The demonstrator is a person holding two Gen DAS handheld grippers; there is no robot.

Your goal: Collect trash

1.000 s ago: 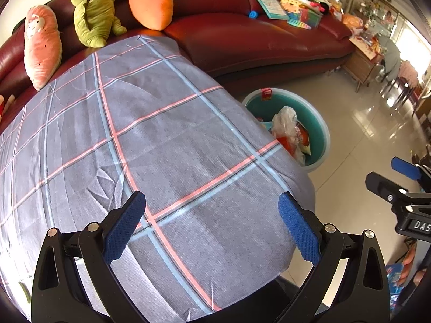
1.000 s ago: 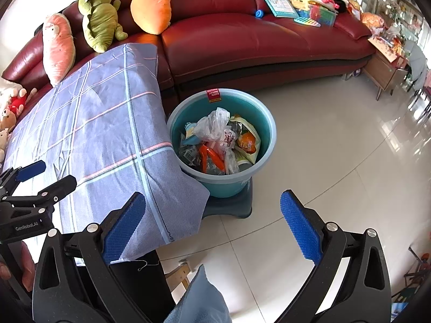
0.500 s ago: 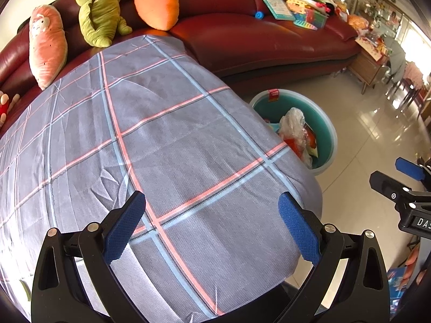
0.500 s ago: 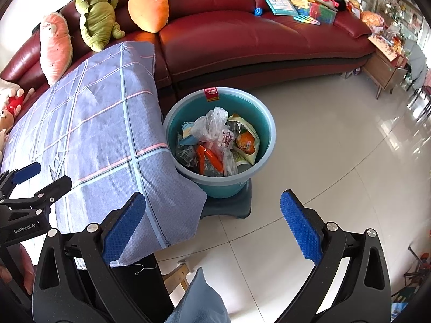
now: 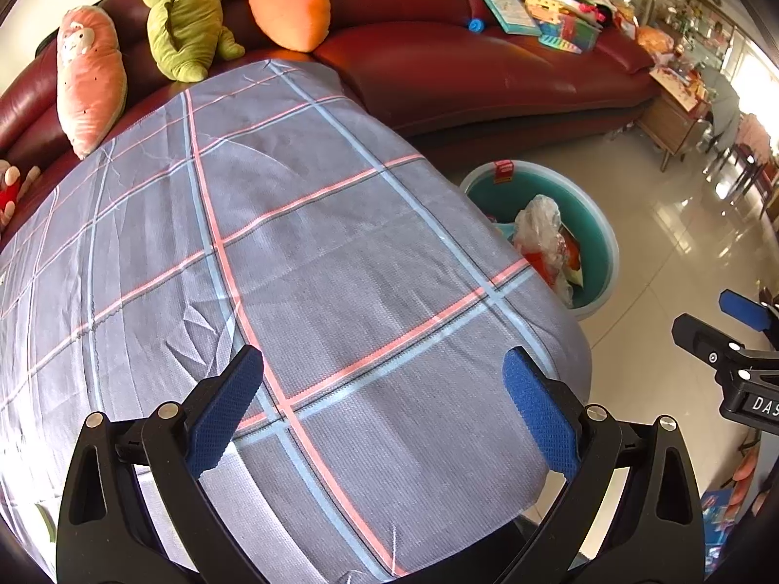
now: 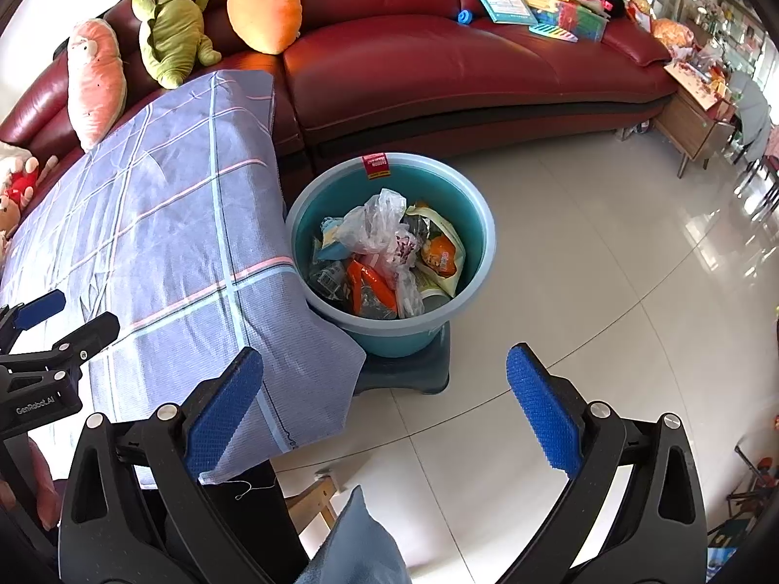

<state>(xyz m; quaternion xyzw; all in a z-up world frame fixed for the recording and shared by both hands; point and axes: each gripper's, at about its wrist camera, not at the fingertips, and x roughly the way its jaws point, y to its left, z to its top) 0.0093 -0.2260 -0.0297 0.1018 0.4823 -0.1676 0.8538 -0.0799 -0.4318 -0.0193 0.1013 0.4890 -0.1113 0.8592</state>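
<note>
- Since 1 s ago the left gripper point(image 5: 382, 409) has shifted a little over the cloth point(image 5: 302, 263); the bucket point(image 6: 479, 224) has slid slightly right in its view.
- Both grippers, left and right gripper point(image 6: 384, 406), are spread and hold nothing, probably because the cloth is clear.
- The bucket, ahead of the right gripper, holds trash point(image 6: 384, 253): bags and wrappers.

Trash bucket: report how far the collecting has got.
Done: the teal bucket beside the table already holds a plastic bag and snack wrappers. In hand: nothing; the left gripper and right gripper are both open and empty. Left: no loose trash shows on the plaid tablecloth or the floor, so little seems to remain.
</note>
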